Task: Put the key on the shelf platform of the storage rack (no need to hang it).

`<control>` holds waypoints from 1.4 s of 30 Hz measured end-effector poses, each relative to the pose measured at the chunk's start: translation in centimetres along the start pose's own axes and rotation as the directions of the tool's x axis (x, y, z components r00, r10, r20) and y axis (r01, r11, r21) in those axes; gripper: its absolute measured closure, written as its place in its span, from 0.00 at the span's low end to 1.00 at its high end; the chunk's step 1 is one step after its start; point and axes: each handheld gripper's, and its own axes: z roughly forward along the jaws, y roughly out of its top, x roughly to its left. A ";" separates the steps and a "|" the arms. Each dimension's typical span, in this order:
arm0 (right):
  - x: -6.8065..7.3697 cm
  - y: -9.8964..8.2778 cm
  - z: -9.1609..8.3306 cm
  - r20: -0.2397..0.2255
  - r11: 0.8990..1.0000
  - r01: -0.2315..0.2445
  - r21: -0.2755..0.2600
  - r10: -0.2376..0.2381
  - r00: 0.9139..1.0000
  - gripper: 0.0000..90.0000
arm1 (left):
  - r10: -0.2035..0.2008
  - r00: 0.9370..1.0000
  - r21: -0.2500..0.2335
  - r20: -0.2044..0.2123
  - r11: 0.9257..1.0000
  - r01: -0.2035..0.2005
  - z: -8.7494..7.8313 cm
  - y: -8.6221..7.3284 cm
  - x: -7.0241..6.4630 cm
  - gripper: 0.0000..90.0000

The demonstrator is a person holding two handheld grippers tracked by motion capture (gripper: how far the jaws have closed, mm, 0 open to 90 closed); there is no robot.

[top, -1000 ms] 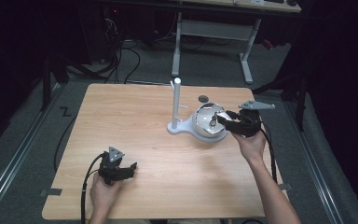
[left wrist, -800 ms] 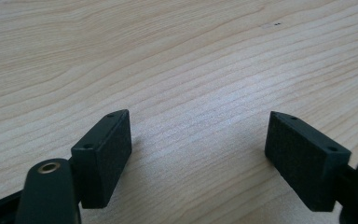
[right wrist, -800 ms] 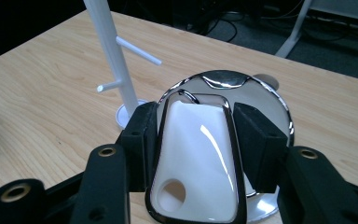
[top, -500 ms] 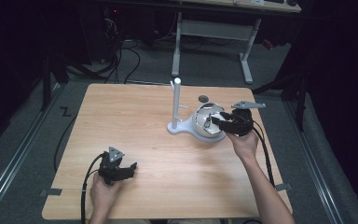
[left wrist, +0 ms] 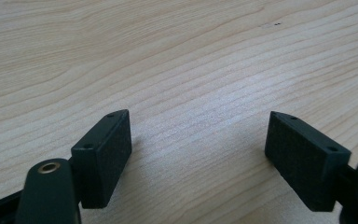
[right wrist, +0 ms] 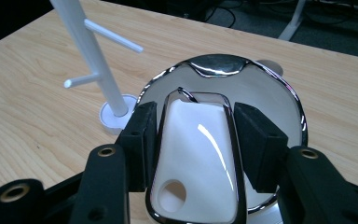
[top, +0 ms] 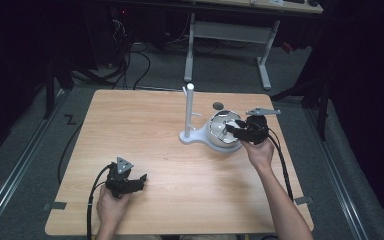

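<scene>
From the high view, a light wooden table (top: 150, 130) stands on a grey floor, with dark cables and a white desk frame (top: 230, 45) behind it. Near the table's front left corner, the left hand (top: 111, 205) holds the left gripper (top: 139, 181) low over the bare wood, jaws pointing right and spread apart. On the right half of the table stands a white stand (top: 190, 112), an upright post on a flat base. Just right of it sits a round chrome bowl-shaped object (top: 221, 131), touching or overlapping the base. The right hand (top: 259, 152) brings the right gripper (top: 232, 131) in from the right, its jaws reaching over the chrome object. A small dark disc (top: 218, 105) lies on the table just behind that object.

In the left gripper view, the two black jaws stand wide apart with only wood grain between them, nothing held.

In the right gripper view, the right gripper (right wrist: 191, 135) has its jaws on either side of a white, chrome-rimmed handle-like piece (right wrist: 196, 149) with a round hole near its lower end. Both pads press against its rim, so the jaws are closed on it. Behind it lies the chrome object (right wrist: 270, 93), and the white stand (right wrist: 91, 60) with two short pegs rises at the left.
</scene>
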 end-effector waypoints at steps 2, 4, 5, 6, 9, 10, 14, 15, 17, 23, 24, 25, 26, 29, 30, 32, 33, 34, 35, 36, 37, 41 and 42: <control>-0.2 0.0 0.2 0.003 1.000 -0.005 0.002 0.005 1.000 0.58 | 0.000 1.000 0.000 0.000 1.000 0.000 0.0 0.0 0.0 0.26; -0.3 -0.1 0.3 0.005 1.000 -0.007 0.004 0.007 1.000 0.58 | 0.000 1.000 0.000 0.000 1.000 0.000 0.0 0.0 0.0 0.26; -0.4 -0.1 0.4 0.008 1.000 -0.007 0.008 0.007 1.000 0.58 | 0.000 1.000 0.000 0.000 1.000 0.000 0.0 0.0 0.0 0.26; -0.5 -0.1 0.6 0.014 1.000 -0.006 0.012 0.005 1.000 0.58 | 0.000 1.000 0.000 0.000 1.000 0.000 0.0 0.0 0.0 0.26; -0.8 -0.3 1.2 0.035 1.000 -0.008 0.023 0.007 0.999 0.57 | 0.000 1.000 0.000 0.000 1.000 0.000 0.0 0.0 0.0 0.26; -0.8 -0.3 1.2 0.035 1.000 -0.008 0.023 0.007 0.999 0.57 | 0.000 1.000 0.000 0.000 1.000 0.000 0.0 0.0 0.0 0.26; -1.0 -0.5 1.9 0.050 0.999 -0.015 0.031 0.014 0.999 0.57 | 0.000 1.000 0.000 0.000 1.000 0.000 0.0 0.0 0.0 0.26; -1.0 -0.5 2.1 0.050 0.999 -0.020 0.034 0.018 0.999 0.57 | 0.000 1.000 0.000 0.000 1.000 0.000 0.0 0.0 0.0 0.26; -1.1 -0.6 2.4 0.046 0.999 -0.025 0.035 0.023 0.999 0.57 | 0.000 1.000 0.000 0.000 1.000 0.000 0.0 0.0 0.0 0.26; -1.2 -0.9 3.5 0.068 0.998 -0.025 0.052 0.021 0.997 0.57 | 0.000 1.000 0.000 0.000 1.000 0.000 0.0 0.0 0.0 0.26; -1.3 -0.9 3.6 0.071 0.998 -0.027 0.053 0.023 0.997 0.57 | 0.000 1.000 0.000 0.000 1.000 0.000 0.0 0.0 0.0 0.26; -1.3 -1.0 3.8 0.074 0.998 -0.028 0.059 0.024 0.997 0.57 | 0.000 1.000 0.000 0.000 1.000 0.000 0.0 0.0 0.0 0.26; -1.3 -1.0 3.9 0.079 0.998 -0.026 0.061 0.022 0.997 0.57 | 0.000 1.000 0.000 0.000 1.000 0.000 0.0 0.0 0.0 0.26; -1.3 -1.1 4.3 0.099 0.997 -0.014 0.074 0.006 0.995 0.56 | 0.000 1.000 0.001 -0.001 1.000 0.000 0.0 0.0 0.0 0.26; -1.3 -1.2 4.5 0.106 0.997 -0.012 0.078 0.004 0.994 0.56 | 0.001 1.000 0.001 -0.001 1.000 -0.001 0.0 0.0 0.0 0.26; -1.4 -1.3 4.7 0.113 0.996 -0.022 0.082 0.012 0.994 0.55 | 0.000 1.000 0.001 -0.001 1.000 0.000 0.0 0.0 0.0 0.26; -1.4 -1.3 4.7 0.113 0.996 -0.022 0.082 0.012 0.994 0.55 | 0.000 1.000 0.001 -0.001 1.000 0.000 0.0 0.0 0.0 0.26; -1.5 -1.3 4.8 0.114 0.996 -0.027 0.080 0.018 0.993 0.55 | 0.001 1.000 0.001 -0.001 1.000 -0.001 0.0 0.0 0.0 0.26; -1.5 -1.4 4.9 0.109 0.996 -0.035 0.080 0.026 0.994 0.55 | 0.000 1.000 0.000 0.000 1.000 0.000 0.0 0.0 0.0 0.26; -1.6 -1.4 4.9 0.101 0.996 -0.042 0.078 0.034 0.994 0.53 | 0.001 1.000 0.001 -0.001 1.000 -0.001 0.0 0.0 0.0 0.26; -1.6 -1.3 4.9 0.098 0.996 -0.041 0.077 0.034 0.995 0.52 | 0.001 1.000 0.001 -0.001 1.000 -0.001 0.0 0.0 0.0 0.26; -1.5 -1.2 4.6 0.086 0.997 -0.038 0.072 0.032 0.996 0.50 | 0.001 1.000 0.001 -0.001 1.000 -0.001 0.0 0.0 0.0 0.26; -1.5 -1.2 4.4 0.080 0.997 -0.035 0.069 0.030 0.996 0.50 | 0.000 1.000 0.001 0.000 1.000 0.000 0.0 0.0 0.0 0.26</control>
